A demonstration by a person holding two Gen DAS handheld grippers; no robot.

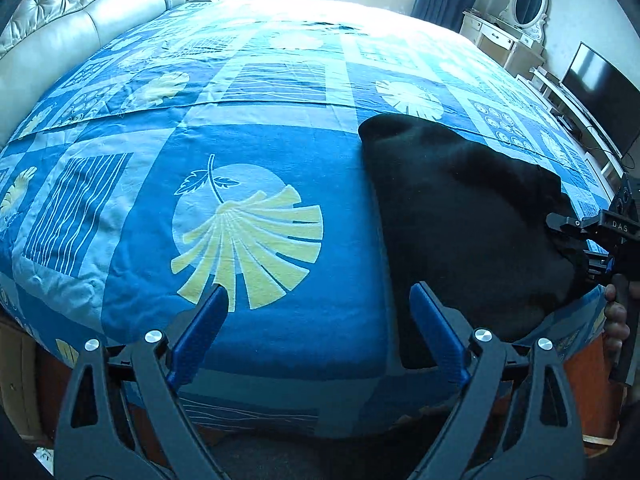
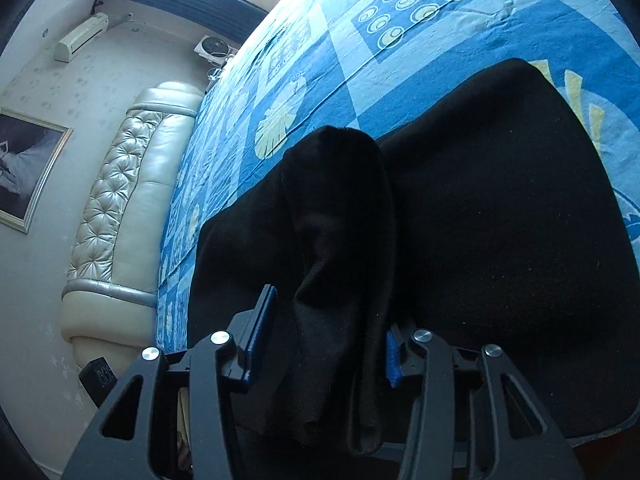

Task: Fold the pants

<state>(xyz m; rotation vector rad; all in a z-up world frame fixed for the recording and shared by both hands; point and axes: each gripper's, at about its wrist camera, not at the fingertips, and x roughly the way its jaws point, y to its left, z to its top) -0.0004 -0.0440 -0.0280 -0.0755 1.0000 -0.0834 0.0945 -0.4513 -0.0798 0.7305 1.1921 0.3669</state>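
Gripping a bunched fold of the black pants (image 2: 500,216) at the bed's (image 1: 280,344) near edge, right gripper (image 2: 324,344) jaws hold cloth — soft, limp, best pinched at hems; left gripper (image 1: 316,332) jaws wide, empty.

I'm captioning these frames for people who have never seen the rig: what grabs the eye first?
The black pants stand out, a dark heap on the near right part of the blue leaf-patterned bedspread. In the right wrist view a bunched fold of them rises between the fingers of the right claw. The left claw hangs open over bare bedspread, holding nothing.
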